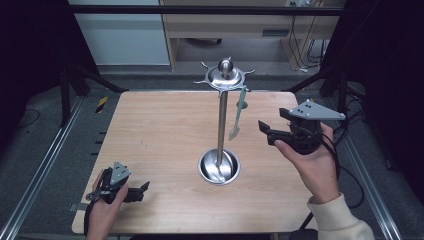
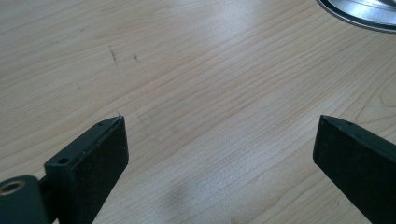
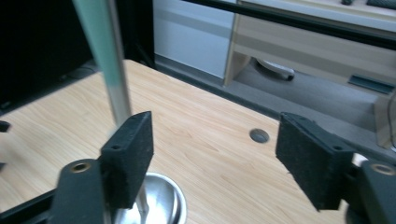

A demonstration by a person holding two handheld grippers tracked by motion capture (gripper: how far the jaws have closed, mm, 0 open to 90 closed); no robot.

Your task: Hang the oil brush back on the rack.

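A metal utensil stand (image 1: 221,120) rises from the middle of a wooden desk (image 1: 160,135), its round base dish (image 1: 219,167) holding a spoon-like piece (image 1: 218,172) that is hard to make out, its upright pole topped by a hooked ring and knob (image 1: 225,75). From a hook on the ring's right side hangs a pale green spatula (image 1: 238,116), long axis near vertical, blade down, clear of the desk and just right of the pole. The right gripper (image 1: 266,130), held in a raised hand to the right of the stand, points its jaws leftward toward that hanging spatula; the jaws stand spread wide with nothing between them, and in the right gripper view the pole (image 3: 112,79) rises just behind the left jaw, with the base dish below. The left gripper (image 1: 145,189) rests low at the desk's near corner, well left of the stand and in front of it, jaws likewise spread and empty over bare wood, the dish's rim (image 2: 359,14) showing at the far edge of the left gripper view. The right hand is plainly the nearer to the spatula, and any grasp would likely come sideways across its thin vertical handle, with the pole close behind as the thing to avoid.
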